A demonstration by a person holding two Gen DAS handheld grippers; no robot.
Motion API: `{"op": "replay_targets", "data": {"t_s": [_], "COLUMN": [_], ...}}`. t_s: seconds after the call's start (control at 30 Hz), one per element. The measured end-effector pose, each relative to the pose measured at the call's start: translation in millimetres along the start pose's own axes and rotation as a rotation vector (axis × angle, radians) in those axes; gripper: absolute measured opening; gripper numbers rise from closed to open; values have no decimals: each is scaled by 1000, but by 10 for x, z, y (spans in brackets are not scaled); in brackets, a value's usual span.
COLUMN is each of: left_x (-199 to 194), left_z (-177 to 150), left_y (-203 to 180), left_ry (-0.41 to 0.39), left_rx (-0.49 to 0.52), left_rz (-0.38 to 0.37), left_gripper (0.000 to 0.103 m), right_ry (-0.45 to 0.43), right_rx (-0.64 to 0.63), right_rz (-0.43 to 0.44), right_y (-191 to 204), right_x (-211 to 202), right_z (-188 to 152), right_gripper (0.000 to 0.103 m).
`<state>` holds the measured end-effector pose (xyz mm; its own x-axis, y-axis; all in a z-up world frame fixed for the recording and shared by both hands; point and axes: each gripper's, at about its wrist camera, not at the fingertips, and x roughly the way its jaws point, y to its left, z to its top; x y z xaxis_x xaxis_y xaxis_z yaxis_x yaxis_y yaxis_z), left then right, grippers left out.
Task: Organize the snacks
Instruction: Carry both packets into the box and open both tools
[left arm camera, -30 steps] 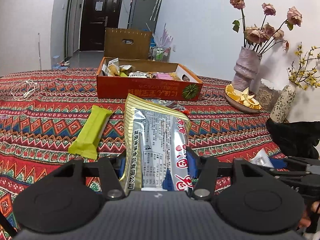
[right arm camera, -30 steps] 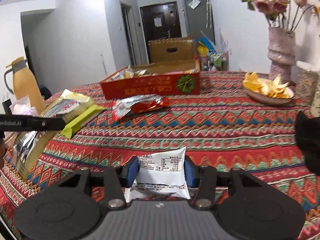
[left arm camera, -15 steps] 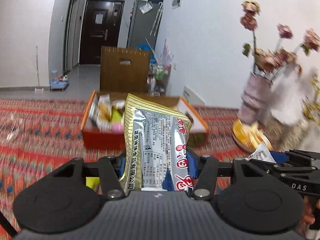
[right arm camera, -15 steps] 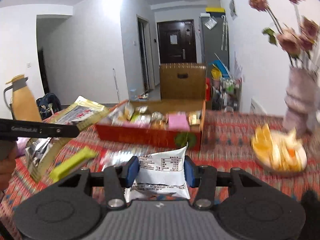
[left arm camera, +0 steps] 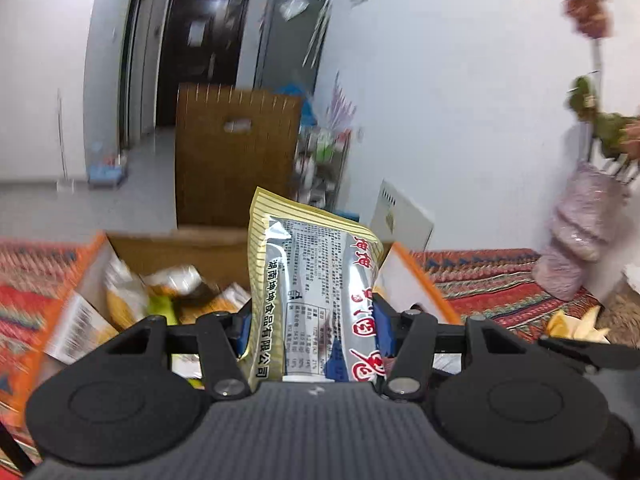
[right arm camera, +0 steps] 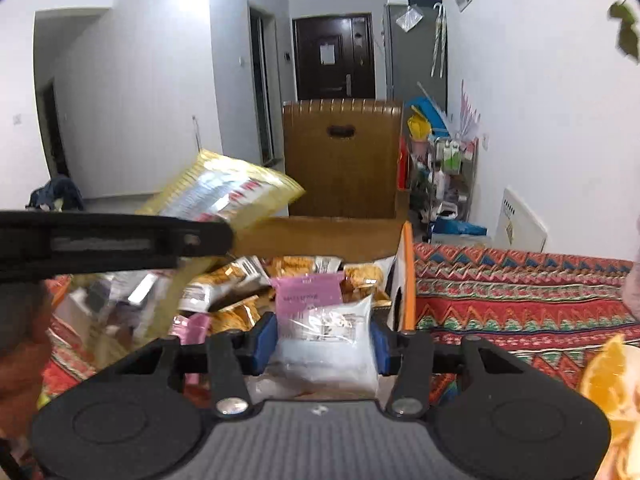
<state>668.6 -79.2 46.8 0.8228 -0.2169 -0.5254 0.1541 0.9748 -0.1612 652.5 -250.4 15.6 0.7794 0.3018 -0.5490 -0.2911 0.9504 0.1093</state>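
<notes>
My left gripper (left arm camera: pixel 314 334) is shut on a tall gold and silver snack bag (left arm camera: pixel 312 288) and holds it upright over the orange snack box (left arm camera: pixel 420 280). My right gripper (right arm camera: pixel 322 344) is shut on a small white snack packet (right arm camera: pixel 324 340) and holds it over the same box (right arm camera: pixel 407 276), at its right end. The left gripper and its gold bag (right arm camera: pixel 224 196) also show at the left of the right wrist view. Several snack packs lie in the box, among them a pink packet (right arm camera: pixel 308 292).
The patterned red tablecloth (right arm camera: pixel 520 292) spreads right of the box. A purple vase with flowers (left arm camera: pixel 576 236) and a plate of orange peel (right arm camera: pixel 612 384) stand at the right. A brown cardboard box (right arm camera: pixel 340 156) stands behind the table.
Both grippers have lifted off the table and moved forward over the orange box, each still holding its packet. The box is now close beneath them.
</notes>
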Motion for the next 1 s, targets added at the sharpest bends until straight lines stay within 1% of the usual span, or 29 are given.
{"op": "replay_targets", "data": {"t_s": [0.07,0.1,0.13,0.17,0.2,0.23,0.3,0.33,0.43,0.53,0.63,0.73,0.8,0.83,0.93,1.0], "left_x": [179,253,324,394,435,429,372,341,255,109,-216,-644,-970,-1110,-1602,-1956], "left_z": [-58,-100,-126,-137,-156,-178,-196,-188,-153,-63,43,134,161,168,103,-7], "left_y": [54,92,111,111,109,124,134,143,174,133,83,79,109,130,173,177], "left_ry": [20,27,39,75,105,106,86,77,55,38,-22,-55,-80,-90,-113,-129], "left_rx": [-30,-46,-60,-43,-27,-27,-22,-22,-36,-25,28,87,107,109,119,133], "left_rz": [-10,-8,4,14,14,4,-25,-35,-45,-29,-15,-18,-10,-8,-14,-10], "left_gripper": [57,64,68,69,72,74,83,85,86,87,89,91,93,93,95,98], "right_ry": [20,22,24,31,38,32,23,20,11,2,-25,-63,-106,-122,-139,-140], "right_rx": [-19,-35,-53,-69,-75,-65,-35,-28,-34,-61,-66,-61,-77,-84,-116,-151], "right_rz": [-14,-22,-35,-52,-61,-58,-42,-36,-37,-59,-63,-48,-34,-29,-24,-30], "right_y": [17,35,51,58,65,45,1,-14,-25,-6,13,45,127,167,336,452], "right_x": [148,181,217,251,266,257,206,178,97,41,-76,-280,-472,-571,-895,-1135], "right_z": [3,-9,-30,-44,-47,-42,-12,1,13,26,92,151,169,166,120,74], "right_gripper": [34,35,38,46,49,49,59,61,62,62,62,65,75,76,77,80]}}
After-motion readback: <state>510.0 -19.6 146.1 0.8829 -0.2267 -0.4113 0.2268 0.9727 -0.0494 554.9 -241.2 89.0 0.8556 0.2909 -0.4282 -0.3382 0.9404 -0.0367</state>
